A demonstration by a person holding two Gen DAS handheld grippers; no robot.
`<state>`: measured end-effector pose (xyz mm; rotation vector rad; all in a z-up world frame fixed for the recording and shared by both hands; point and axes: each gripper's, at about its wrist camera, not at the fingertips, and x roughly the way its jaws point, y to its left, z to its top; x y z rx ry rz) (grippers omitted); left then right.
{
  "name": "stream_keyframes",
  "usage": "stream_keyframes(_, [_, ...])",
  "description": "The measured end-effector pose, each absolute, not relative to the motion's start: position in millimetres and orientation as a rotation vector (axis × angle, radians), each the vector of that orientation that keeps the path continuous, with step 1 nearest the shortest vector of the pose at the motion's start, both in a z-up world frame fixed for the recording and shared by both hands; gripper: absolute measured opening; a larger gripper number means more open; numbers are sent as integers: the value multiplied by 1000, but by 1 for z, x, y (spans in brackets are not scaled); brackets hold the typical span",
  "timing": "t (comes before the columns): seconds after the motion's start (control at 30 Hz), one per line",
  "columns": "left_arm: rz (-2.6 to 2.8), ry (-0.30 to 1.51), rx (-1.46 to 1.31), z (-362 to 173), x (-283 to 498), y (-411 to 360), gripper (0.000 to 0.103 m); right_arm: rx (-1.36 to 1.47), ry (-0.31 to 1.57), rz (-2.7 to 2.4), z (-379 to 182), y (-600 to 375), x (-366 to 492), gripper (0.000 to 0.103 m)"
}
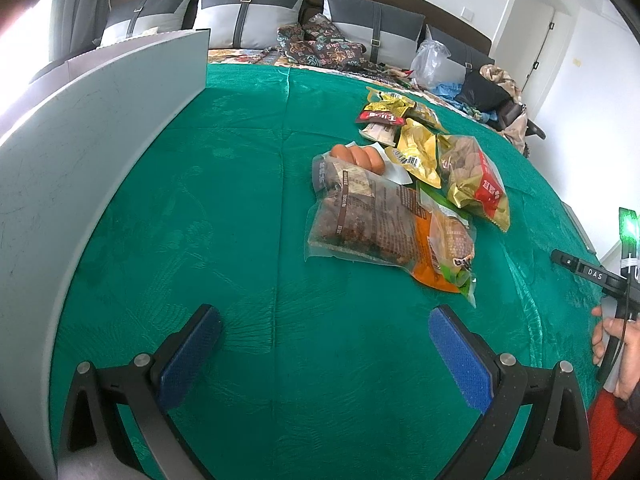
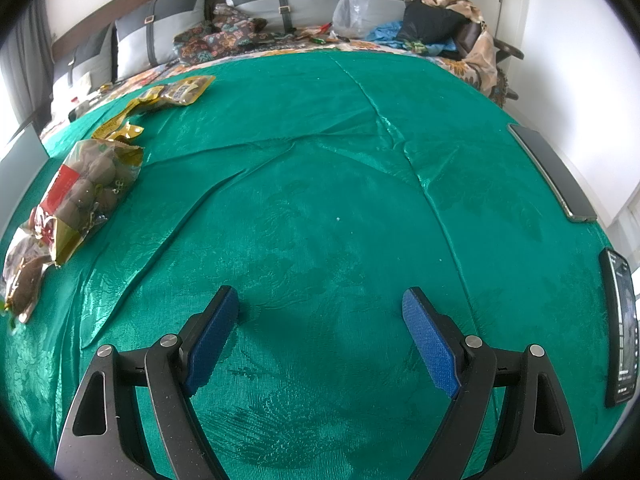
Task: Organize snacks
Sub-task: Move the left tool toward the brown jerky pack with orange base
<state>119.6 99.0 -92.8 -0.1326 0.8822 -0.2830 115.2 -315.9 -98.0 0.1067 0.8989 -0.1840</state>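
A heap of snack packets lies on the green cloth [image 1: 240, 200]. Nearest is a clear bag of brown snacks [image 1: 360, 216], partly over an orange packet [image 1: 444, 252]. Behind them lie pink sausages [image 1: 358, 156], a yellow packet [image 1: 416, 156], a gold-and-red bag of round snacks [image 1: 476, 176] and small packets [image 1: 384, 116]. My left gripper [image 1: 324, 338] stands open over bare cloth, in front of and left of the heap. My right gripper [image 2: 320, 324] is open too, with nothing between its fingers. The gold-and-red bag [image 2: 80, 188] and a yellow packet [image 2: 180, 90] lie to its far left.
A tall grey box wall [image 1: 80, 184] stands at the left. Pillows [image 1: 248, 16] and a clear plastic bag [image 2: 352, 4] line the back of the bed. Two phones [image 2: 622, 328] [image 2: 552, 172] lie at the right edge. A hand [image 1: 616, 344] holds the other gripper's handle.
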Motion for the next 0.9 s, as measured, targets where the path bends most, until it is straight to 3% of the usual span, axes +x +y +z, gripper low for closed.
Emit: stream_keyframes(0.9, [-286,881,-143,-92,119,98,103,108,899,-184,-98,-316,115,87])
